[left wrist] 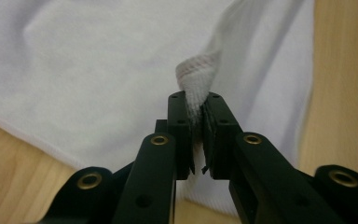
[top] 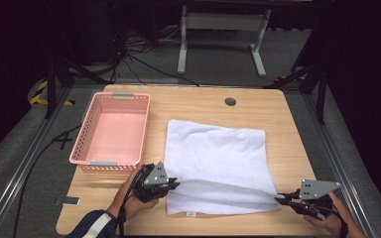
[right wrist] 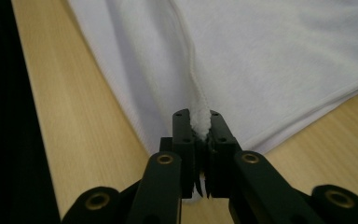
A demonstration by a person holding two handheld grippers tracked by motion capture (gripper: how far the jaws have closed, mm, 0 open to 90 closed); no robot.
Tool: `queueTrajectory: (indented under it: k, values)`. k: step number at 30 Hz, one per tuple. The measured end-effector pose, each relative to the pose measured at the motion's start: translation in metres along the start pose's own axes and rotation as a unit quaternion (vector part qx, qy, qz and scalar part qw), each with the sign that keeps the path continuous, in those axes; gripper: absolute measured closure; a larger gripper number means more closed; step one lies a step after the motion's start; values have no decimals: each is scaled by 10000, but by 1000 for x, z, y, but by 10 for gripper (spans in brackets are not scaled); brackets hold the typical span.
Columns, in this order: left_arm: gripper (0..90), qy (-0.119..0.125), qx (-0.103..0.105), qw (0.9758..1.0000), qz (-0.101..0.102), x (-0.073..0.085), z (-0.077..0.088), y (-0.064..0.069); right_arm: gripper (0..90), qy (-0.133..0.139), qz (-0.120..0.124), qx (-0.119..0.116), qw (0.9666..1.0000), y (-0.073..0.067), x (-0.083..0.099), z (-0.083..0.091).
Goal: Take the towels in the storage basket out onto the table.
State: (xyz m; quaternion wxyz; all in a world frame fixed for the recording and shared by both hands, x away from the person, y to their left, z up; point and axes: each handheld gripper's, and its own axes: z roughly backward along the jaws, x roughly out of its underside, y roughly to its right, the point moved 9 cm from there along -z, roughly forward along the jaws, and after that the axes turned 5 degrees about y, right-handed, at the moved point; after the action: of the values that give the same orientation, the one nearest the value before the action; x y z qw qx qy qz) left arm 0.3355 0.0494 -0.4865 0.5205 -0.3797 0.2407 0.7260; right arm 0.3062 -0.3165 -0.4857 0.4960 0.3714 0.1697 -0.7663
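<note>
The white towel (top: 216,163) lies spread flat on the wooden tabletop (top: 278,106), to the right of a pink plastic basket (top: 113,130) and apart from it. Its near edge is lifted off the wood and drawn taut between two corners, with the rest of the cloth resting flat behind; a small label shows at the near hem.

The left hand-held gripper (top: 174,184) is clamped on the near left corner of the towel: in the left gripper view (left wrist: 196,109) a bunched fold of terry cloth rises from between its black jaws, which press on it from both sides. The right hand-held gripper (top: 279,199) is clamped on the near right corner; in the right gripper view (right wrist: 200,122) a thin ridge of hem is pinched between its jaws, and the towel fans out beyond over the wood.

The basket stands empty near the tabletop's left edge, just beyond the left hand-held gripper. A round cable hole (top: 230,101) sits in the tabletop's far side.
</note>
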Motion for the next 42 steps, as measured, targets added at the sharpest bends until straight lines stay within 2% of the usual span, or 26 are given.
queueTrajectory:
  k: [2, 3, 4, 7, 8, 9, 10, 11, 12, 13, 15, 17, 19, 22, 24, 25, 27, 29, 32, 33, 36, 37, 38, 39, 40, 42]
  values:
    - [816, -40, 99, 9999, -48, 7, 2, 9, 798, -172, 54, -156, 9997, -6, 12, 0]
    - [779, -416, 41, 9990, -143, 22, 5, 19, 743, -294, 95, -114, 9995, -7, 18, 0]
    - [742, -574, 52, 9982, -183, 28, 6, 24, 705, -327, 62, -124, 9994, -8, 21, 0]
    - [598, -662, -65, 9978, -73, 36, 9, 28, 637, -379, -57, -18, 9993, -6, 25, 3]
    - [598, -610, -88, 9981, 83, 37, 14, 30, 608, -349, -136, 58, 9993, -4, 26, 7]
    - [511, -531, -175, 9983, 188, 35, 18, 28, 548, -132, -242, 98, 9996, -2, 23, 13]
    - [451, -186, -266, 9983, 488, 26, 22, 24, 508, 105, -449, 267, 9986, 4, 16, 21]
    - [428, -186, -266, 9983, 488, 26, 22, 24, 508, 105, -449, 267, 9986, 4, 16, 21]
    - [418, 58, -232, 9980, 579, 17, 22, 21, 535, 297, -648, 567, 9958, 15, 4, 23]
    - [414, 142, -238, 9977, 620, 9, 16, 18, 530, 327, -696, 676, 9947, 20, -2, 22]
    - [441, 353, -32, 9975, 615, -4, 7, 14, 558, 424, -732, 759, 9935, 29, -19, 11]
    - [452, 309, -90, 9982, 514, -14, -6, 5, 557, 356, -673, 758, 9942, 37, -33, -3]
    - [489, 378, 41, 9970, 671, -20, -18, -2, 588, 358, -639, 820, 9939, 48, -45, -20]
    - [538, -2, 28, 9983, 585, -14, -38, -14, 600, 110, -605, 874, 9943, 64, -46, -49]
    - [602, -173, 72, 9979, 613, -8, -43, -18, 620, 9, -837, 772, 9935, 71, -39, -66]
    - [610, -170, 178, 9974, 675, -5, -47, -18, 627, -108, -805, 663, 9945, 70, -34, -72]
    - [615, -529, 141, 9963, 666, 9, -54, -16, 636, -229, -770, 614, 9949, 68, -29, -74]
    - [599, -512, 172, 9966, 618, 14, -54, -13, 647, -426, -817, 403, 9949, 60, -17, -77]
    - [606, -632, 193, 9964, 525, 20, -46, -4, 658, -324, -940, 282, 9946, 48, -11, -69]
    - [606, -694, 114, 9968, 369, 23, -42, -1, 650, -330, -878, 178, 9954, 39, -9, -65]
    - [592, -817, 245, 9958, 329, 31, -30, 11, 609, -297, -850, 4, 9959, 12, -2, -55]
    - [600, -817, 245, 9958, 329, 31, -30, 11, 609, -297, -850, 4, 9959, 12, -2, -55]
    - [606, -873, 532, 9941, 364, 35, -22, 21, 601, -339, -881, -212, 9953, -3, 1, -48]
    - [606, -873, 532, 9941, 364, 35, -22, 21, 568, -371, -858, -253, 9953, -7, 2, -46]
    - [576, -844, 516, 9938, 507, 35, -19, 24, 517, -375, -794, -222, 9959, -10, 2, -43]
    - [513, -810, 485, 9937, 600, 33, -19, 25, 509, -348, -777, -92, 9963, -7, 2, -39]
